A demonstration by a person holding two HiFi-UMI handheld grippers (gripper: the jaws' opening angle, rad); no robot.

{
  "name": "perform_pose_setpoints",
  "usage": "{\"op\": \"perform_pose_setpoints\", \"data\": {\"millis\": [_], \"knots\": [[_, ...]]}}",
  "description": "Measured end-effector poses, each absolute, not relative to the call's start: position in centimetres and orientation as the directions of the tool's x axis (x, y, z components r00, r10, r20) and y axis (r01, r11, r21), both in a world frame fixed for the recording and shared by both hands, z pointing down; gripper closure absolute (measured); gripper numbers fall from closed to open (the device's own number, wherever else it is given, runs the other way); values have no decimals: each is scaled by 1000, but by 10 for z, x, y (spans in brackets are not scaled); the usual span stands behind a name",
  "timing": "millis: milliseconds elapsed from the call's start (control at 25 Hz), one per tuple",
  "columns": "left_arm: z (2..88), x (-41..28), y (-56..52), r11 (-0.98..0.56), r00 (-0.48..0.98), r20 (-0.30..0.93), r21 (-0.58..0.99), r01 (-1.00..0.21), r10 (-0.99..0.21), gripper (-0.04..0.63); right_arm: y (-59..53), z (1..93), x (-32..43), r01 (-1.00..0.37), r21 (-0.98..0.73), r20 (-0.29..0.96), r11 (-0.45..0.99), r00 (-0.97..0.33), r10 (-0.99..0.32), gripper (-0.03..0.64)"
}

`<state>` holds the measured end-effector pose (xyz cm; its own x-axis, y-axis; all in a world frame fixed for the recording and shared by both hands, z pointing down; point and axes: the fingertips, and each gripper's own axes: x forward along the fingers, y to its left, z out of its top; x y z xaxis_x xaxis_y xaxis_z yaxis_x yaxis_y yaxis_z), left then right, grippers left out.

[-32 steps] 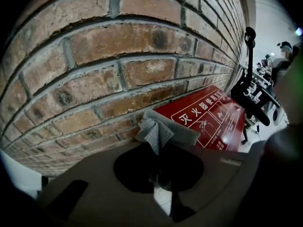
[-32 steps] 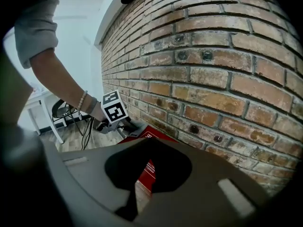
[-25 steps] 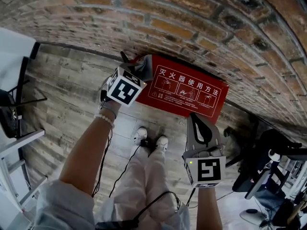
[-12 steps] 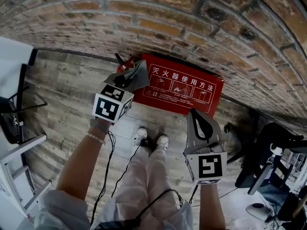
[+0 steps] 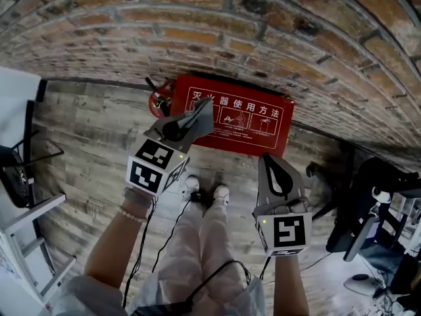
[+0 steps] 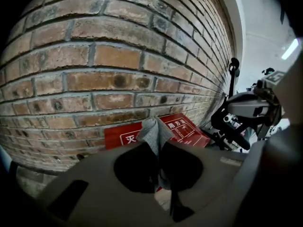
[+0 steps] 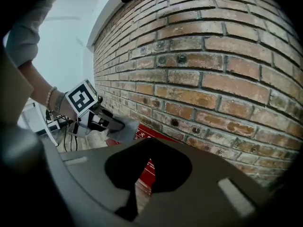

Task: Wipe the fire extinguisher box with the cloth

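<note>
The red fire extinguisher box (image 5: pixel 243 120) with white print stands on the floor against the brick wall (image 5: pixel 263 18). My left gripper (image 5: pixel 189 122) is shut on a grey cloth (image 5: pixel 201 116), which hangs over the left part of the box's front. Whether the cloth touches the box I cannot tell. In the left gripper view the cloth (image 6: pixel 154 131) sticks up between the jaws, with the box (image 6: pixel 189 129) behind it. My right gripper (image 5: pixel 268 160) is held back from the box's right half, jaws together and empty. The right gripper view shows the left gripper (image 7: pixel 102 122), the cloth (image 7: pixel 124 129) and the box (image 7: pixel 147 167).
A red extinguisher (image 5: pixel 158 101) with a black handle stands at the box's left end. An office chair (image 5: pixel 368 209) is at the right, and white furniture (image 5: pixel 20 183) at the left. The person's shoes (image 5: pixel 204 191) and black cables (image 5: pixel 148 242) lie on the wooden floor.
The left gripper has drawn back toward the person, and the cloth has slid from the box's top-left corner rightward over its front. The right gripper has stayed put.
</note>
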<state>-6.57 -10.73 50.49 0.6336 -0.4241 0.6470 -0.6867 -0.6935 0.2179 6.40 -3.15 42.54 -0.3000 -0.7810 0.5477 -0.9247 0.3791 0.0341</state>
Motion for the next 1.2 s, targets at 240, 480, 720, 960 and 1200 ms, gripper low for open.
{"op": "perform_pose_setpoints", "data": {"millis": [240,480,720,960,1200], "knots": [[499,-6,-85,-761,696,629,245,-600,-347,581,-15,429,94,-945,26,556,325,-256,-790,607],[501,48,-70,-804,731,620,261,-535,-285,581,1,433,127,-963,28,561,269,-208,-801,607],[508,103,-46,-834,762,614,299,-464,-204,581,14,439,154,-974,21,566,224,-174,-806,608],[528,143,-24,-833,766,628,344,-433,-139,581,20,443,173,-980,12,572,198,-155,-805,609],[558,157,-17,-830,725,679,336,-445,-114,581,24,449,184,-981,7,575,192,-153,-804,607]]}}
